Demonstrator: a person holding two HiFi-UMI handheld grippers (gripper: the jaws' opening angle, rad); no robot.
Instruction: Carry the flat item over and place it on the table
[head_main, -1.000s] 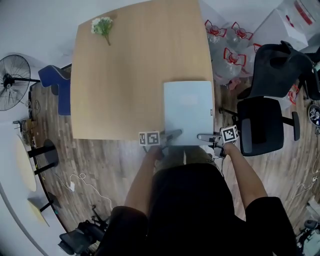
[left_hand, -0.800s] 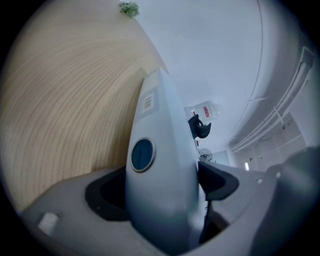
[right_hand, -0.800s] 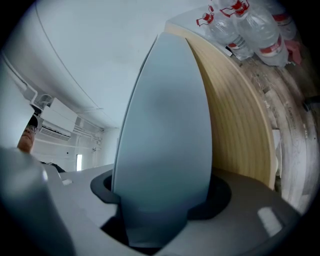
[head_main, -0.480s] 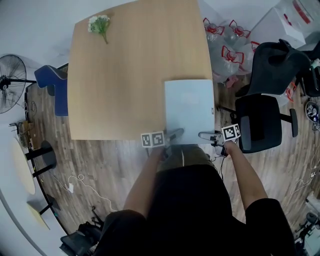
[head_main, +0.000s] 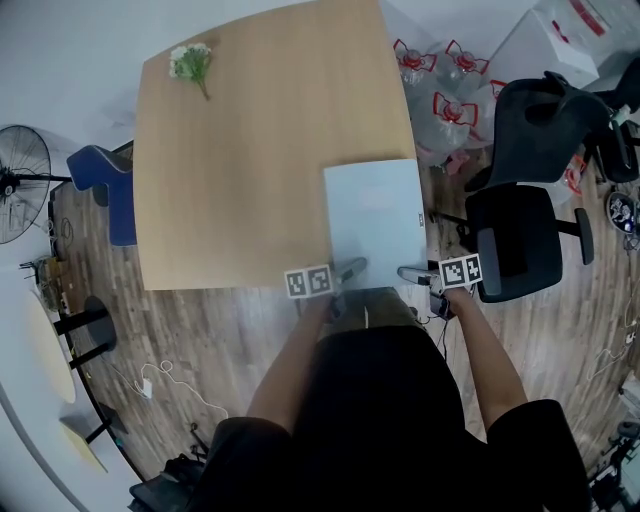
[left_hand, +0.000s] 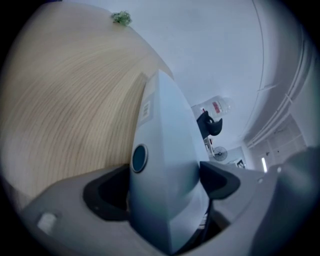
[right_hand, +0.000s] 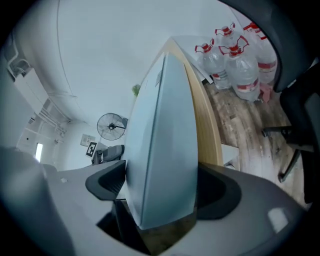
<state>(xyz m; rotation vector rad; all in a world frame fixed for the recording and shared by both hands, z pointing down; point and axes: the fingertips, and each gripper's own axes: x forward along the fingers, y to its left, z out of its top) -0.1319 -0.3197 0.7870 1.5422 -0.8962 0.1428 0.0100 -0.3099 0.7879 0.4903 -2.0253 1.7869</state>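
The flat item (head_main: 375, 215), a pale blue slab, lies flat on the wooden table (head_main: 250, 150) at its near right corner, with its near edge over the table's rim. My left gripper (head_main: 350, 268) straddles the near edge at its left, and the slab (left_hand: 165, 165) sits between its pads with a gap on each side. My right gripper (head_main: 412, 272) is at the near right corner. Its jaws are opening, and the slab (right_hand: 160, 140) stands loose between them.
A sprig of flowers (head_main: 190, 62) lies at the table's far left corner. A black office chair (head_main: 515, 235) stands close on the right, with water bottles (head_main: 445, 110) behind it. A fan (head_main: 22, 182) and a blue seat (head_main: 105, 185) are on the left.
The slab stays in the same spot on the table. Both grippers remain at its near edge, hardly moved. The head view has shifted a little.
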